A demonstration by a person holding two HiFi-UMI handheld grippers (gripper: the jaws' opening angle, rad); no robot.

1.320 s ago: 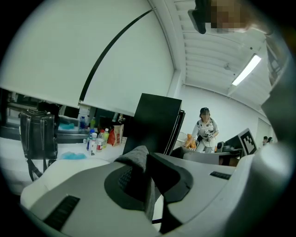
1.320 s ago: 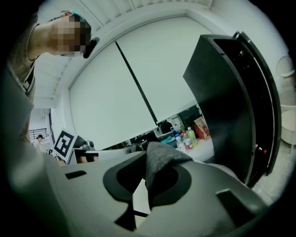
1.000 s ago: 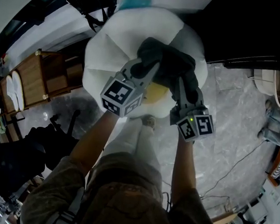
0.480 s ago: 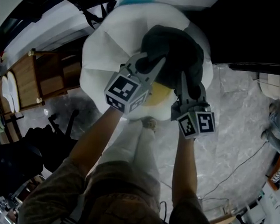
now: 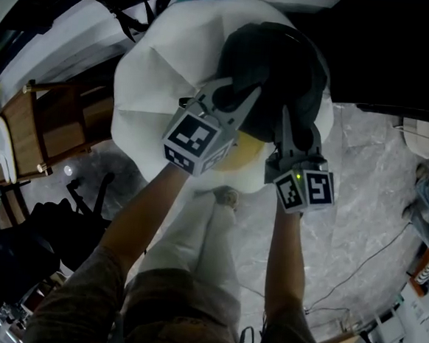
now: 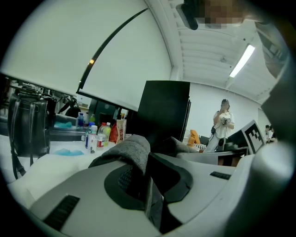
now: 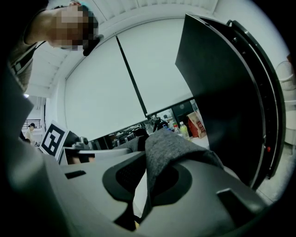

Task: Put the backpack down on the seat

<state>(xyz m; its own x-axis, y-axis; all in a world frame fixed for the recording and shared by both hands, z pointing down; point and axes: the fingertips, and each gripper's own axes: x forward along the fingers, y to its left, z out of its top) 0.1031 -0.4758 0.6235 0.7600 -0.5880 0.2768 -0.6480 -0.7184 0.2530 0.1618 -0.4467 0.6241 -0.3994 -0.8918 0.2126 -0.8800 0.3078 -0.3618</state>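
In the head view a dark grey backpack (image 5: 282, 65) is held over a white padded seat (image 5: 159, 74). My left gripper (image 5: 231, 96) is shut on a fold of its grey fabric at the pack's near left. My right gripper (image 5: 286, 119) is shut on the pack's near right side. The left gripper view shows a grey strap (image 6: 129, 152) pinched between the jaws of the left gripper (image 6: 147, 185). In the right gripper view a grey strap (image 7: 162, 148) is pressed between the jaws of the right gripper (image 7: 143, 194). A yellow patch (image 5: 243, 151) shows under the pack.
A wooden rack (image 5: 36, 134) and dark gear (image 5: 55, 225) stand on the marble floor at the left. A cable (image 5: 363, 253) runs across the floor at the right. Bottles (image 6: 95, 135), a black bag (image 6: 27, 125), a black panel (image 6: 164, 115) and a person (image 6: 224, 122) are beyond the seat.
Both grippers have carried the backpack farther out over the white seat, up in the head view. The grips on the fabric have not changed.
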